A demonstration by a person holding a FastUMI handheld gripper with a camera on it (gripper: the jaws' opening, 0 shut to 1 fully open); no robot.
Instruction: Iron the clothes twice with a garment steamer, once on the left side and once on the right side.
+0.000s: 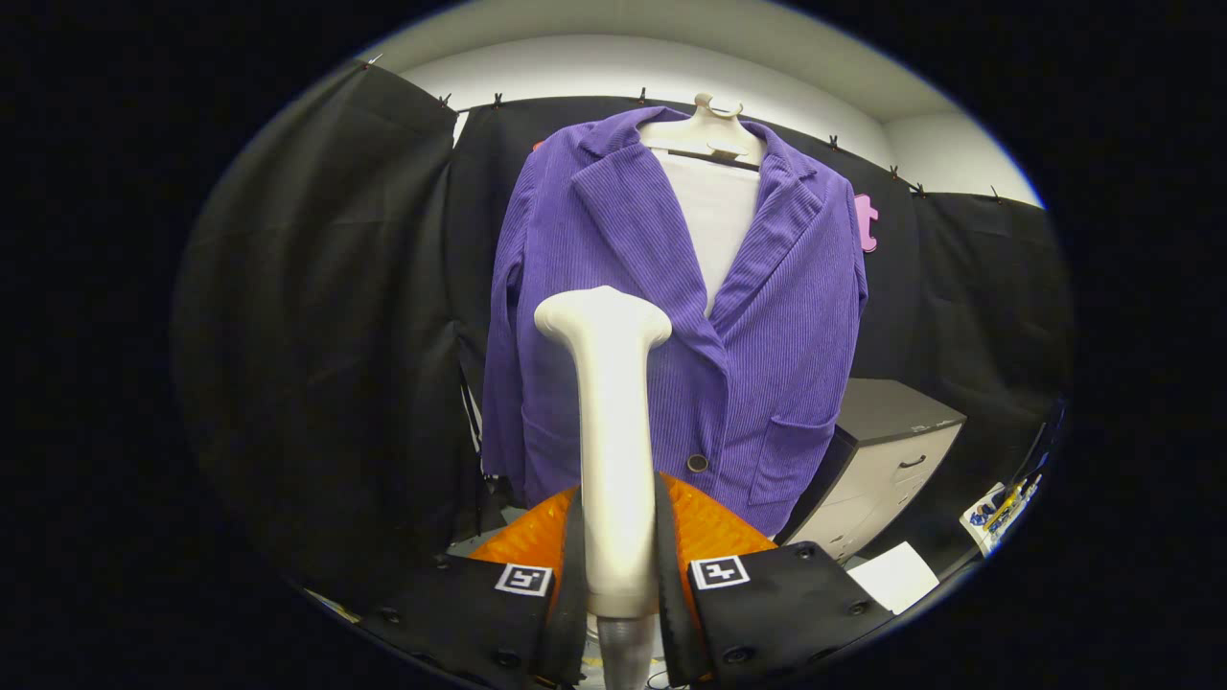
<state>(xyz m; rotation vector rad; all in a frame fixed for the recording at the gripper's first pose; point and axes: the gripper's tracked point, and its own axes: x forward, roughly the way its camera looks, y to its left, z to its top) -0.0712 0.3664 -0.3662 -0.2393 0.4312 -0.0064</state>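
Note:
A purple corduroy jacket [776,326] hangs on a pale hanger [707,134] over a white shirt [714,225], straight ahead against the booth's black cloth wall. My gripper [618,522] is shut on the handle of a cream garment steamer [612,422], both fingers pressing its sides. The steamer stands upright between the fingers. Its flared head [602,318] is at the height of the jacket's mid-front, over the left front panel near the lapel. I cannot tell whether the head touches the fabric. A dark button [698,463] shows just right of the handle.
A grey drawer cabinet [887,450] stands to the lower right of the jacket. A white sheet [896,575] lies in front of it, and a small packet with blue and yellow print [997,508] lies farther right. Black cloth hangs all around.

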